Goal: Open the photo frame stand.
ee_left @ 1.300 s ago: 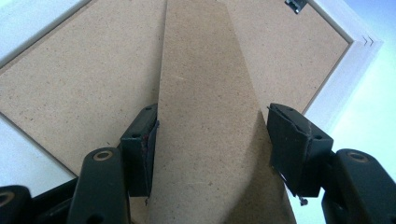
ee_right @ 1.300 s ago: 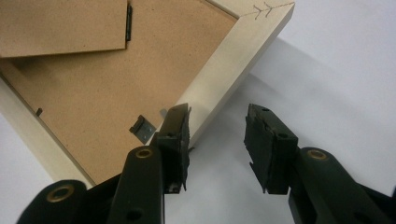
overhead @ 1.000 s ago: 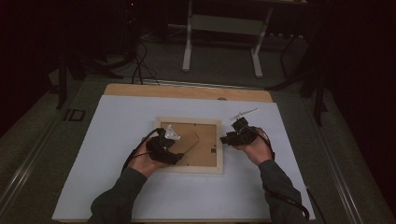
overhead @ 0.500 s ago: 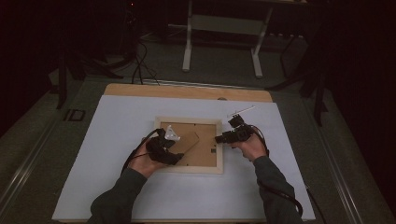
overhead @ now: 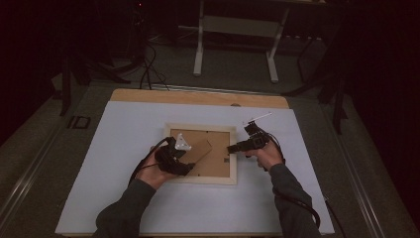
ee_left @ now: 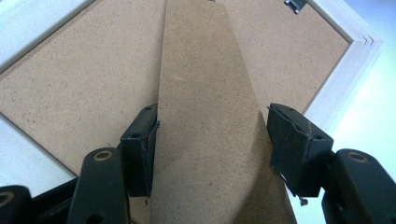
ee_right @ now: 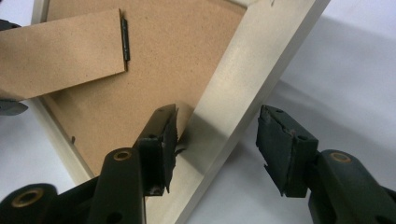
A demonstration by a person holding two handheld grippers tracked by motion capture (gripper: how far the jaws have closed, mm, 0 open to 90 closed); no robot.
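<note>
Right gripper (ee_right: 215, 149) had just been opening, its jaws straddling the right rail of the pale wooden picture frame (overhead: 200, 177) without pressing it. Left gripper (ee_left: 210, 144) stood with one pad touching the brown fibreboard stand flap (ee_left: 205, 116), the other just clear. Frame lay face-down on the white table mat (overhead: 124, 129), mid-table.

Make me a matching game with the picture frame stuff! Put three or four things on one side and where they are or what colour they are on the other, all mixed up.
Things:
1. frame rim
2. stand flap
3. left gripper
4. right gripper

Places and colours:
A. jaws on either side of the frame's right rim
B. pale cream wood
C. brown board hinged to the frame's back
D. jaws on either side of the brown flap

Pairs: 1-B, 2-C, 3-D, 4-A
</note>
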